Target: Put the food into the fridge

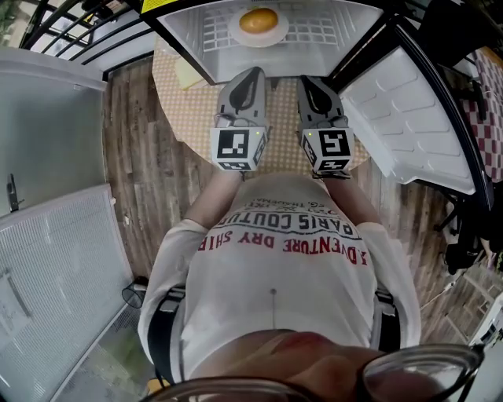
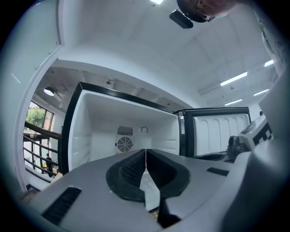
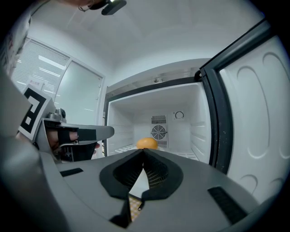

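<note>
Shirt (image 1: 275, 275) print, upside down: "PARIS"; "ADVENTURE DRY"; orange (image 1: 258, 20) in fridge (image 1: 196, 39)

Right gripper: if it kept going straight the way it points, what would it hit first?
Probably the orange inside the open fridge, which sits dead ahead of the right gripper; depth is unclear.

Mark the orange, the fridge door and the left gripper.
Orange (image 1: 258, 20): head view, its top middle.
Fridge door (image 3: 258, 118): right gripper view, white inner lining.
Left gripper (image 2: 146, 152): left gripper view, where the shut tips meet.
</note>
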